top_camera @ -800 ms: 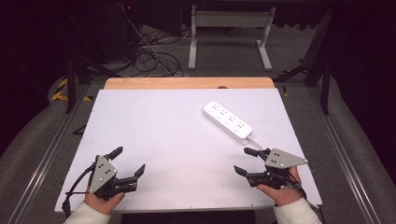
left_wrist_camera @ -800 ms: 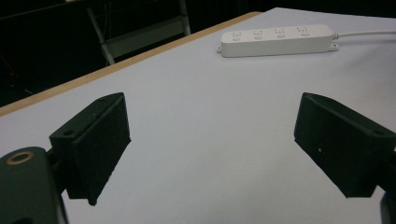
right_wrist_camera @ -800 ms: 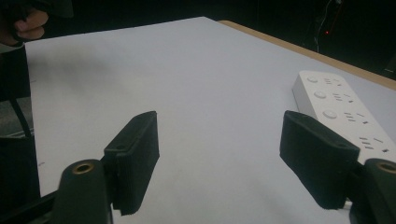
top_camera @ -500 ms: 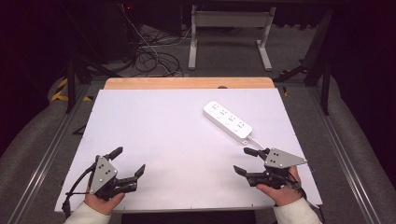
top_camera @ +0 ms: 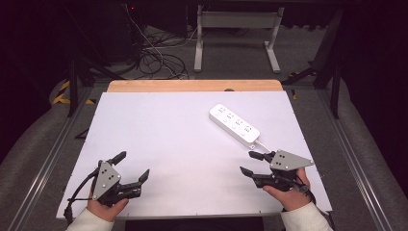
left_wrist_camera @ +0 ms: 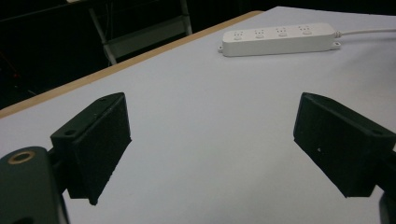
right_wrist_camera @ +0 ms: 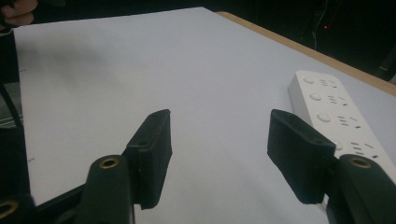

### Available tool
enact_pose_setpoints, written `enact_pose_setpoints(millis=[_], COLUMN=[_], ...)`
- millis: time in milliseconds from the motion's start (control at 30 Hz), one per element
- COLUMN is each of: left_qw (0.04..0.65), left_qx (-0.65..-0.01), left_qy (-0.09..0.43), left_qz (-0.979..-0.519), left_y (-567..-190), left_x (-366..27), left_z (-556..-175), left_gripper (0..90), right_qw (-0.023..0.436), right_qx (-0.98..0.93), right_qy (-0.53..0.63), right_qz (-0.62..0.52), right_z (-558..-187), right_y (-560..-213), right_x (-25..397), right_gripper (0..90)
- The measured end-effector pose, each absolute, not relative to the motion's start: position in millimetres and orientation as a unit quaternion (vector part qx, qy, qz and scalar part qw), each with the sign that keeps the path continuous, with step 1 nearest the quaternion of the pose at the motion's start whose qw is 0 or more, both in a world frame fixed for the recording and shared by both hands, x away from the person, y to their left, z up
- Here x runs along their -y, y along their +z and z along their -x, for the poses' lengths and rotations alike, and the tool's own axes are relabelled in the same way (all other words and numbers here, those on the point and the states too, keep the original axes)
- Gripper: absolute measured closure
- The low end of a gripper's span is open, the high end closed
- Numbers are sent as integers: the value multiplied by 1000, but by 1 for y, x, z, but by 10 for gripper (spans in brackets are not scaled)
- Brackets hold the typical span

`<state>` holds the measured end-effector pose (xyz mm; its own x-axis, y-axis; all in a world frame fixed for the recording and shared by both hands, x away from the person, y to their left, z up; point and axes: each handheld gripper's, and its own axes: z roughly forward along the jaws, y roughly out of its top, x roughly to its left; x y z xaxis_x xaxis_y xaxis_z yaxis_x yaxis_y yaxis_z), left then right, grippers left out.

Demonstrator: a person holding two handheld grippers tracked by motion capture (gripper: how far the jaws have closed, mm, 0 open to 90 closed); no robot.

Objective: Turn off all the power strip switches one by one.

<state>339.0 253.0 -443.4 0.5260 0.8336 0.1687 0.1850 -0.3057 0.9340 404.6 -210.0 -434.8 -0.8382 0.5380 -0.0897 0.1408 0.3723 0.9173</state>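
At the near left of the white table [top_camera: 159,144], the left gripper [top_camera: 129,168] is held low over the surface, its jaws spread wide with nothing between them. In the left gripper view, bare tabletop is seen between the two black pads [left_wrist_camera: 95,144], and the power strip [left_wrist_camera: 279,38] lies far off toward the table's far edge. No contact with anything is made on this side.

The middle of the table is taken up by plain white surface.

Right of centre, the white power strip [top_camera: 234,125] lies flat and at an angle, its near end pointing toward the near right. A thin white cord [top_camera: 262,143] is seen leaving that near end.

At the near right, the right gripper [top_camera: 251,162] is held in a hand [top_camera: 288,192] just short of the strip's near end, close to it but apart. Its jaws are also spread and empty. In the right gripper view the power strip [right_wrist_camera: 334,114] lies beside and partly behind the right-hand pad, not between the pads.

It is judged that the work has barely begun: the strip has not been gripped or lifted, and the approach, the closing of the jaws and any moving of the strip are all left to do.
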Motion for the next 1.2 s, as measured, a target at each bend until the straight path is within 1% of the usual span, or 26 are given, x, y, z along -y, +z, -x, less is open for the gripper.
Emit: enact_pose_setpoints(millis=[167, 233, 633, 767, 1000, 1200], left_qw=[474, 475, 475, 473, 471, 470], left_qx=[-346, -344, -343, -341, -342, -340], left_qy=[343, 343, 341, 344, 341, 343], left_qz=[-733, -733, -735, -736, -738, -738], left_y=[-443, -443, -444, -444, -444, -444], left_x=[-252, -252, -251, -251, -251, -252], left_z=[-338, -338, -339, -339, -340, -340], left_gripper=[117, 117, 118, 118, 118, 118], right_qw=[168, 178, 175, 182, 188, 200], right_qx=[-810, -809, -805, -800, -797, -798], right_qy=[519, 517, 516, 519, 518, 507], right_qz=[-216, -218, -235, -239, -248, -259], right_z=[-416, -421, -445, -451, -463, -473], right_y=[-427, -424, -410, -407, -408, -410], right_x=[207, 207, 201, 201, 202, 203], right_gripper=[427, 428, 453, 456, 458, 478])
